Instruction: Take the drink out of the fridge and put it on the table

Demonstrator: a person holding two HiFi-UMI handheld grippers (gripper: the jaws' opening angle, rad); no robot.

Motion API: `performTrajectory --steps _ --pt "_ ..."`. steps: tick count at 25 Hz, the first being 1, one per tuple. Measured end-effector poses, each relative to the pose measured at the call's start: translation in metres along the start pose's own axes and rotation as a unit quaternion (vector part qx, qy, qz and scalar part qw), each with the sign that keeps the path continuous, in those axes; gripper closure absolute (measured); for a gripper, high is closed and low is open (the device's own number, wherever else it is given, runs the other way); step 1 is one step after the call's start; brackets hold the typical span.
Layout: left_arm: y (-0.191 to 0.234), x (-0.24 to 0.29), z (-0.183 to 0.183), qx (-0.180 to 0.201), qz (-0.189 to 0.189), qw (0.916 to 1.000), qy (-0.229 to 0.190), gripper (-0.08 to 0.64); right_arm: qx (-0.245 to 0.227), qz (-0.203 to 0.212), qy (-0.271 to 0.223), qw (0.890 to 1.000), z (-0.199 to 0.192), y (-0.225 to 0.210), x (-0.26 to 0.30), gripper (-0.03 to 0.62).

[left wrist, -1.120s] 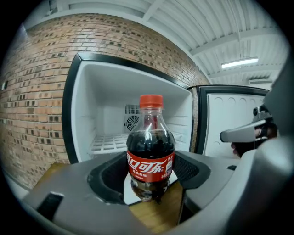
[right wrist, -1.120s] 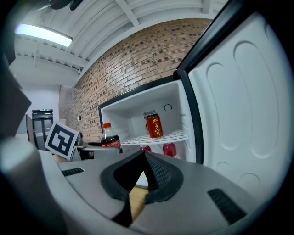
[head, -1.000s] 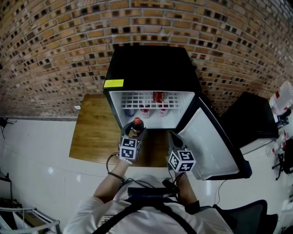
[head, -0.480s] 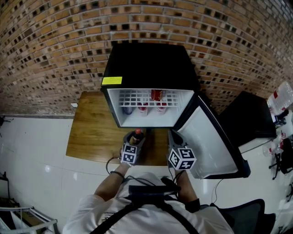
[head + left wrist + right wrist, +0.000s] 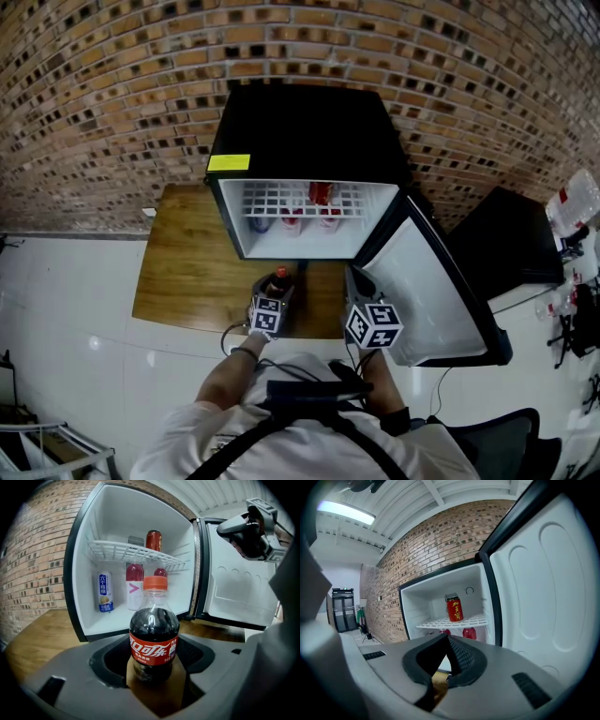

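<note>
Red-and-brown brick wall: runs behind everything.

White tiled floor: in front of the wall, under the person.

Low brown wooden table: set against the wall and carrying the fridge.

Small black fridge with a white interior: stands on the table. Its white-lined door is swung wide to the right.

White wire shelf: spans the upper part of the fridge, with one red drink can upright on it at the back.

Pink-topped white bottle: upright on the fridge floor under the shelf, beside a blue-and-white can to its left.

Clear plastic cola bottle with a red label and orange cap: upright, outside the fridge and just in front of its opening, over the table. Whether its base touches the wood cannot be told.

Left hand-held gripper: grey, jaws clamped on the lower body of the cola bottle.

Right hand-held gripper: grey, jaws together at the tips with nothing between them, raised beside the open door.
</note>
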State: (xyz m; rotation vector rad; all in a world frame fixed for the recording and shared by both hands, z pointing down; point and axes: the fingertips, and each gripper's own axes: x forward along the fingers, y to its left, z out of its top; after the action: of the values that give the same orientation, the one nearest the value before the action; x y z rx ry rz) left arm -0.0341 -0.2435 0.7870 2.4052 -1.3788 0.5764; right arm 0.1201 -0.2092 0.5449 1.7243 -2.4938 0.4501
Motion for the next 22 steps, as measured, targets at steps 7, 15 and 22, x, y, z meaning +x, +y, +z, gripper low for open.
performTrajectory --steps 7,15,22 --pt "0.002 0.008 -0.006 -0.015 -0.008 0.9998 0.005 0.256 0.001 -0.001 0.004 1.0 -0.003 -0.001 0.003 0.578" --pt "-0.002 0.004 -0.014 0.017 -0.008 0.9998 0.006 0.256 0.003 0.001 0.005 1.0 -0.004 0.002 0.006 0.578" --pt "-0.001 -0.005 -0.006 0.02 -0.007 0.9998 0.001 0.239 0.006 0.004 0.005 1.0 -0.005 0.006 0.007 0.578"
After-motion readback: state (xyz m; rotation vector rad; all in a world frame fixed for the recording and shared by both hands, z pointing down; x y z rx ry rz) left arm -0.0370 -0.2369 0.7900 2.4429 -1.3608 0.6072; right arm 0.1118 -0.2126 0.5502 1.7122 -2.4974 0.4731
